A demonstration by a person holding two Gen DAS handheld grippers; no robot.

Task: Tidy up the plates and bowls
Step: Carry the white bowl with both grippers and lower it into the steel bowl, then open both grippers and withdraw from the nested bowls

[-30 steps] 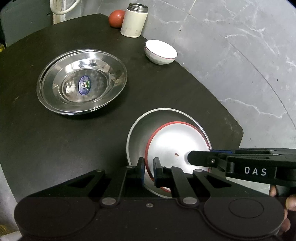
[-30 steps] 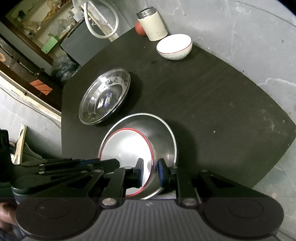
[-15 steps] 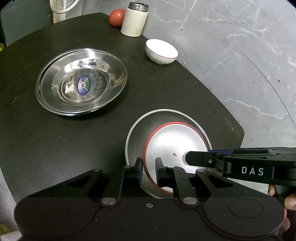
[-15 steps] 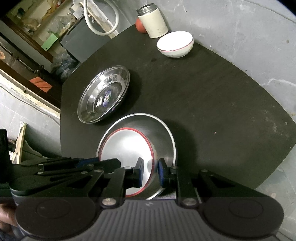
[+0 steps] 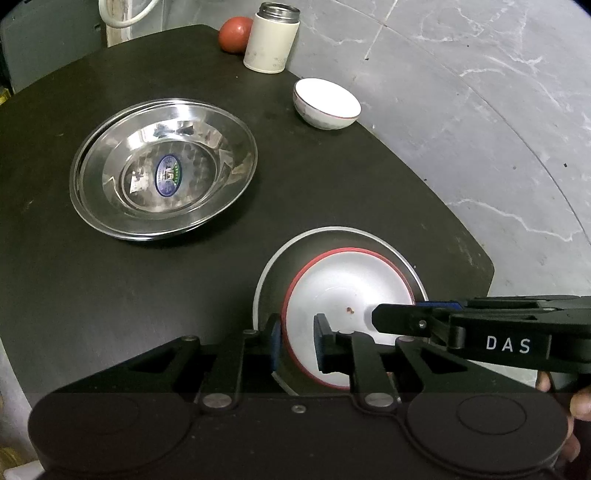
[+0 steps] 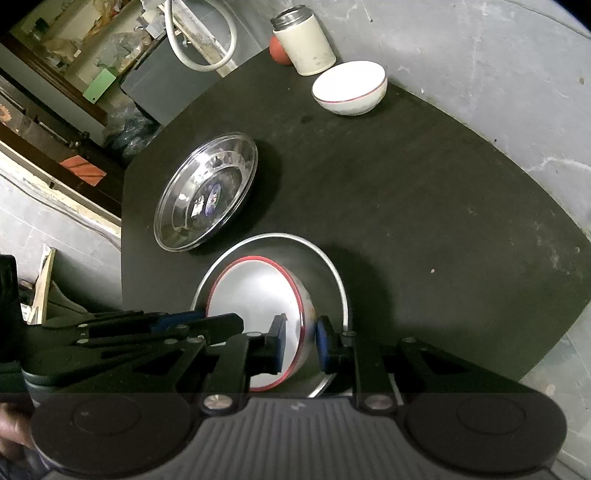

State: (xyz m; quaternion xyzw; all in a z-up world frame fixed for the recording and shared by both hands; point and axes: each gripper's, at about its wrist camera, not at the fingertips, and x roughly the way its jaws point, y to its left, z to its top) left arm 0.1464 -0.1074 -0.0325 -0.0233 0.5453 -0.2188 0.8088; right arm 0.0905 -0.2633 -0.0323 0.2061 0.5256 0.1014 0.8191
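Red-rimmed steel bowl [image 5: 343,295], white red-lined bowl [image 5: 327,103], black table [image 5: 110,295]

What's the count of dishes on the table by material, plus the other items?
Steel dishes: 3 - labelled steel plate, plain steel plate, red-rimmed steel bowl sitting in the plain one
Ceramic bowls: 1 - white bowl
Flasks: 1 - cream flask
Red round fruit: 1
Total: 6

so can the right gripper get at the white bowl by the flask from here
Probably yes. The right gripper has its jaws open astride the red-rimmed bowl's rim; the white bowl sits alone across bare table, nothing between.
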